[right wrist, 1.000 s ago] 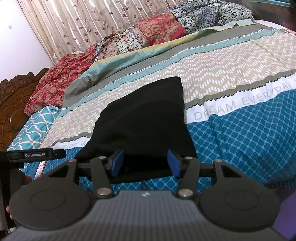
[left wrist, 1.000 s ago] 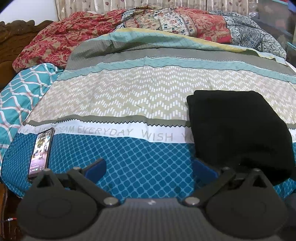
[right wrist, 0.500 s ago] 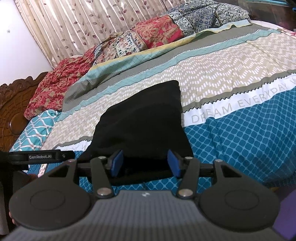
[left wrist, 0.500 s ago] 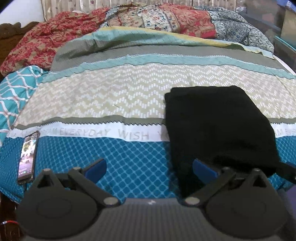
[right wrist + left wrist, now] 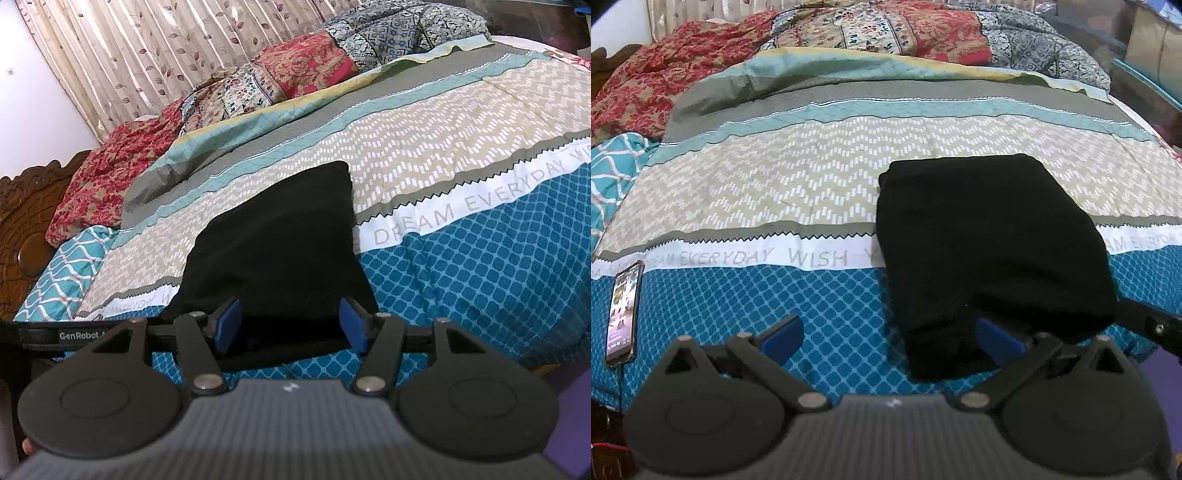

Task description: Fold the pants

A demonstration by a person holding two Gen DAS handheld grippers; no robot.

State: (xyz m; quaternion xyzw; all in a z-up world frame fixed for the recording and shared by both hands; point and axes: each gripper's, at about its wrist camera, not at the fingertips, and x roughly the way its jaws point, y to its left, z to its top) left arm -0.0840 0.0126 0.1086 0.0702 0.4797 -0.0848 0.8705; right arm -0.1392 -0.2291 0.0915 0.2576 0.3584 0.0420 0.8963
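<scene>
The black pants (image 5: 982, 251) lay folded into a thick, soft rectangle near the bed's front edge, on the quilted patterned bedspread (image 5: 812, 192) — apparently for a last tidy. The right gripper (image 5: 290, 325) had just been opening, fingers apart either side of the near hem; the left gripper (image 5: 890, 334) stood wide, clamping nothing.

Bed: a wide bed (image 5: 480, 122) under a striped quilt of grey, teal, beige zigzag and blue lattice bands.
Far bedding: red floral and dark blue patterned covers (image 5: 923, 33) heaped along the far side.
Headboard: carved dark wood (image 5: 22, 206).
Curtain: pleated beige with leaf print (image 5: 147, 55).
Wall: plain white (image 5: 33, 92).
</scene>
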